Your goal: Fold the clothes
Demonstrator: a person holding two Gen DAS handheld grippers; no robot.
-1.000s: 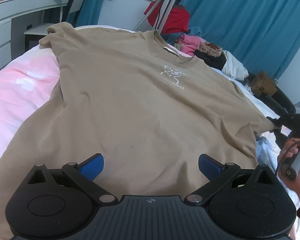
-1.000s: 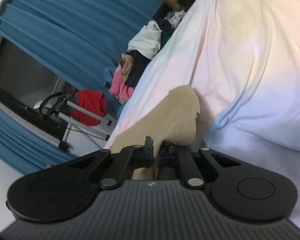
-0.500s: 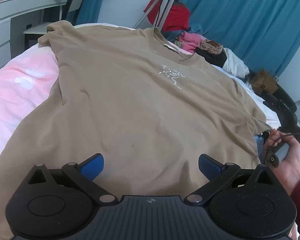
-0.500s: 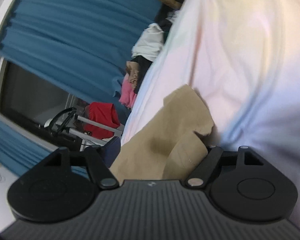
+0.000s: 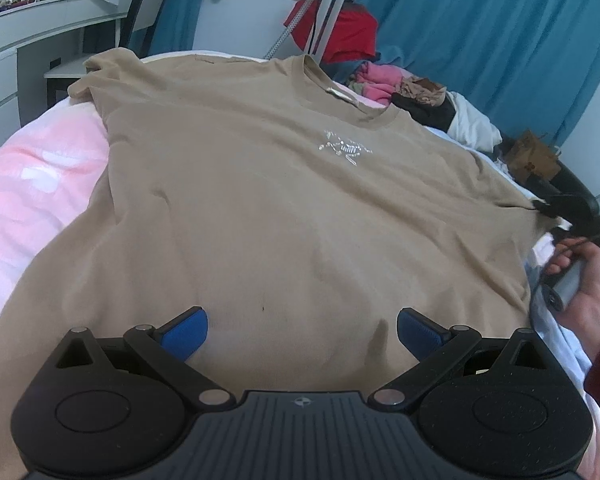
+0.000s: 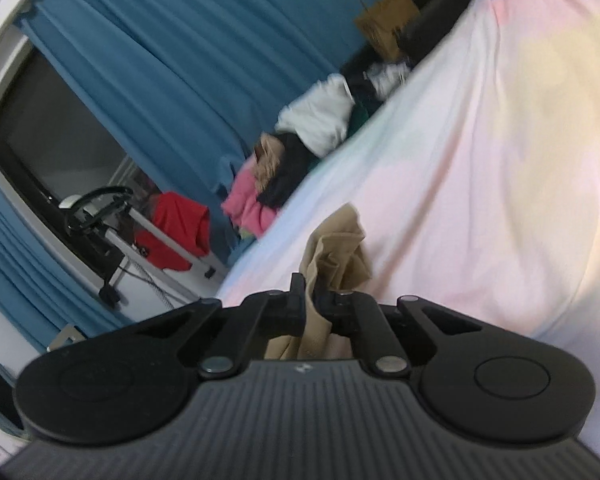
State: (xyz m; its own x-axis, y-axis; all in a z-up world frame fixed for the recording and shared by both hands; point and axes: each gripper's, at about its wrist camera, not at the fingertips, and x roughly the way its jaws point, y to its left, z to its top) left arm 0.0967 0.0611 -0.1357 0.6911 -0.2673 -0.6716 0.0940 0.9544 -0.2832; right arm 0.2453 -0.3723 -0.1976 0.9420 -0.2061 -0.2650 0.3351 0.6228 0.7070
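Note:
A tan T-shirt point(image 5: 284, 208) with a small white chest print lies spread face up on the bed, collar at the far side. My left gripper point(image 5: 302, 330) hovers open over its near hem, blue pads point(image 5: 184, 332) wide apart with nothing between them. In the right wrist view my right gripper point(image 6: 310, 292) is shut on a bunched fold of the tan sleeve point(image 6: 336, 244), which sticks up past the fingertips. The left wrist view shows that sleeve end point(image 5: 528, 208) at the shirt's right edge, with a hand point(image 5: 584, 292) on the right gripper's handle.
The bed sheet point(image 5: 32, 200) is pink and pastel. A pile of clothes point(image 5: 412, 92) lies at the bed's far right, in front of blue curtains point(image 5: 500, 32). A white desk point(image 5: 28, 40) stands far left. A stand draped in red cloth point(image 6: 172, 232) is behind the bed.
My right gripper, shut a second ago, opened half a second ago and has now shut again on the sleeve, bunching it. The left gripper stayed open over the hem.

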